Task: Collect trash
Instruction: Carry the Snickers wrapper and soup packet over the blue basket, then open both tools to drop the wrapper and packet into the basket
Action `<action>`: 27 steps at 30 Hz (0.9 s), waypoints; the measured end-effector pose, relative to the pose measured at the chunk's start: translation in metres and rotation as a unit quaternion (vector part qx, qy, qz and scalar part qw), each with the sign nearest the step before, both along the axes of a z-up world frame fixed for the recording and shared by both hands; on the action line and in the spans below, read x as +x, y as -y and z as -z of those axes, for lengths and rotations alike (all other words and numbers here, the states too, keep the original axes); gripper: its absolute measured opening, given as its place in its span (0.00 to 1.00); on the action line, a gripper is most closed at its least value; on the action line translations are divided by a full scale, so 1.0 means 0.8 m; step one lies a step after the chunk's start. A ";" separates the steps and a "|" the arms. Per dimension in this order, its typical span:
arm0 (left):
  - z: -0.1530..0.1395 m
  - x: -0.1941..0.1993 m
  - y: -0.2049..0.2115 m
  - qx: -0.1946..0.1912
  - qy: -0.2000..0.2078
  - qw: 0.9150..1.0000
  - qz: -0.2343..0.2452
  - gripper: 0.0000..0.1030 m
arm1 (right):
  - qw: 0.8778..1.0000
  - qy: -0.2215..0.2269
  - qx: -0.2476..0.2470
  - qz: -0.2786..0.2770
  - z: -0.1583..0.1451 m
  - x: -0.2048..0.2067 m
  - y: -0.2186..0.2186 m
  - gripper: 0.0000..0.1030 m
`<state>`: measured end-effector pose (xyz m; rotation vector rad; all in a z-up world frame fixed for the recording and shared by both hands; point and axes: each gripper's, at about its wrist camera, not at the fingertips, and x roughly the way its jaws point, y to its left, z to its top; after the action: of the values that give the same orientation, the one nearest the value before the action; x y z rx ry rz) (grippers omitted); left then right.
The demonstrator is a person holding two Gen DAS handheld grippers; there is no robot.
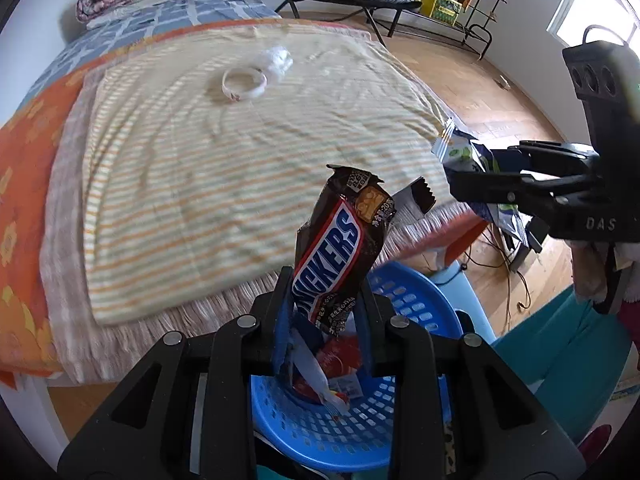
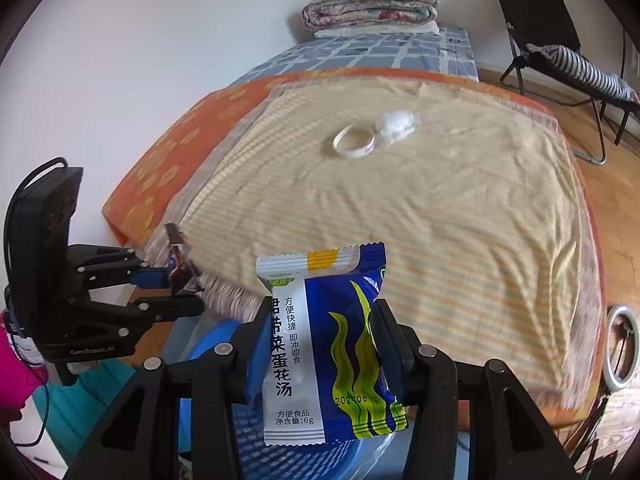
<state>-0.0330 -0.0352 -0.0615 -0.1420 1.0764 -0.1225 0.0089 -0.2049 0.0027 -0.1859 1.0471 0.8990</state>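
Observation:
My left gripper (image 1: 324,312) is shut on a brown Snickers wrapper (image 1: 340,244) and holds it upright above a blue perforated basket (image 1: 404,292) with several wrappers inside. My right gripper (image 2: 320,340) is shut on a blue and white soup packet (image 2: 320,344), also above the basket (image 2: 248,428). The right gripper and packet show at the right of the left wrist view (image 1: 472,156). The left gripper shows at the left of the right wrist view (image 2: 176,280). On the bed lie a white tape ring (image 1: 244,84) and a crumpled white plastic wad (image 1: 276,60).
A yellow striped towel (image 2: 440,216) covers the bed over an orange sheet (image 2: 168,152). A folded quilt (image 2: 368,8) lies at the far end. A black folding chair (image 2: 560,52) stands on the wooden floor beyond. A ring light (image 2: 620,344) stands at right. Cables lie on the floor (image 1: 516,280).

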 end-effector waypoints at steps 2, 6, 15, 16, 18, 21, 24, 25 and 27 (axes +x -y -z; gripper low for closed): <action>0.008 -0.006 0.004 0.001 -0.007 1.000 0.002 0.27 | 1.000 -0.004 -0.001 -0.001 0.006 -0.010 0.004 0.48; 0.022 -0.016 0.012 0.003 -0.018 1.000 0.006 0.27 | 1.000 -0.015 -0.003 -0.002 0.017 -0.027 0.011 0.48; 0.051 -0.038 0.026 0.002 -0.044 0.999 0.011 0.27 | 1.000 -0.018 -0.009 -0.011 0.034 -0.061 0.021 0.48; 0.053 -0.040 0.027 0.002 -0.046 0.999 0.011 0.27 | 1.000 -0.019 -0.010 -0.012 0.037 -0.062 0.021 0.48; 0.060 -0.044 0.029 0.003 -0.053 0.999 0.011 0.27 | 1.000 -0.023 -0.014 -0.014 0.044 -0.067 0.024 0.48; 0.070 -0.048 0.031 0.005 -0.064 0.998 0.012 0.27 | 0.999 -0.030 -0.017 -0.016 0.052 -0.072 0.026 0.48; 0.078 -0.051 0.035 0.008 -0.072 0.997 0.014 0.27 | 0.999 -0.034 -0.023 -0.019 0.059 -0.078 0.026 0.48; 0.080 -0.052 0.035 0.009 -0.073 0.997 0.014 0.27 | 0.999 -0.035 -0.023 -0.020 0.061 -0.079 0.026 0.48; 0.083 -0.053 0.037 0.009 -0.076 0.997 0.015 0.27 | 0.999 -0.037 -0.026 -0.023 0.065 -0.082 0.026 0.49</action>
<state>-0.0756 -0.0647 -0.1279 -0.1210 1.2306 -0.1312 -0.0568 -0.2255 -0.0495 -0.2224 1.1399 0.9268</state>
